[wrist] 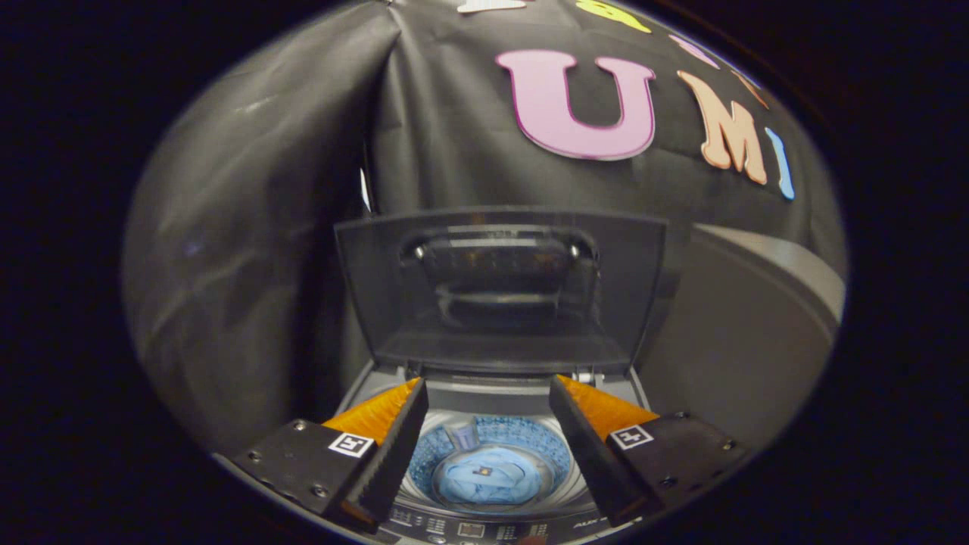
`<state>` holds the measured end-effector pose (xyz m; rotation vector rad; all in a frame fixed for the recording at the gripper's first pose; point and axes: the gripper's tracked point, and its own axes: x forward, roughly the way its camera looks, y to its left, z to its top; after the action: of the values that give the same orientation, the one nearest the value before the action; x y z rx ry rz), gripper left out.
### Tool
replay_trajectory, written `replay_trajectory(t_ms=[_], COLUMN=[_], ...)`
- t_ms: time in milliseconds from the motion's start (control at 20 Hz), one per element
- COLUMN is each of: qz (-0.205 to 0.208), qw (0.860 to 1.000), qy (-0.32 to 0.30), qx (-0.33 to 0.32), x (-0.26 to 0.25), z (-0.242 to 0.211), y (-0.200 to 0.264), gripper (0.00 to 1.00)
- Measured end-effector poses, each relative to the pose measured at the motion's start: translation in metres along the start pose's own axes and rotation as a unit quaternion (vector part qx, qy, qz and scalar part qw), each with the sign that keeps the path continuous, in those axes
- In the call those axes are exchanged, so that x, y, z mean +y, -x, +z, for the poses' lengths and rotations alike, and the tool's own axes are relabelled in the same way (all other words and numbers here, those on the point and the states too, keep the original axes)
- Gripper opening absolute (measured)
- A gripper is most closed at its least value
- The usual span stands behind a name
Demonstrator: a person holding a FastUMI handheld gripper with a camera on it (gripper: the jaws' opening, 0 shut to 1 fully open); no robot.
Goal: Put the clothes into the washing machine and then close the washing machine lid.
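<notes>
A small top-loading washing machine (500, 397) stands below and just ahead of my fingers. Its dark, see-through lid (500, 291) stands upright at the back of the opening. Down in the blue drum lies a bundled light blue garment (488, 475), seen through the gap between my fingers. My gripper (488, 390) hovers above the drum, open, with nothing between its fingers. The control panel (473, 528) runs along the machine's near edge.
A black cloth wall hangs close behind and to the left of the machine. A larger grey appliance or cabinet (746, 325) stands right of the machine, close to the lid's right edge.
</notes>
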<state>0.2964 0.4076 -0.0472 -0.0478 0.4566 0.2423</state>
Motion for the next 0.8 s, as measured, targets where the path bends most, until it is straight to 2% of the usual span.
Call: replay_trajectory(t_ms=[100,450,650,800], qz=[0.006,-0.013,-0.031,-0.036], qw=[1.000,0.994,0.991,0.992], qy=[-0.012,-0.029,0.001,-0.002], qx=[-0.022,-0.108,-0.132,-0.122], x=[0.007,-0.004,-0.013,-0.015], z=[0.033,0.136,0.162,0.156], y=[0.009,0.014,-0.018,-0.057], gripper=[0.98,0.97,0.97,0.97])
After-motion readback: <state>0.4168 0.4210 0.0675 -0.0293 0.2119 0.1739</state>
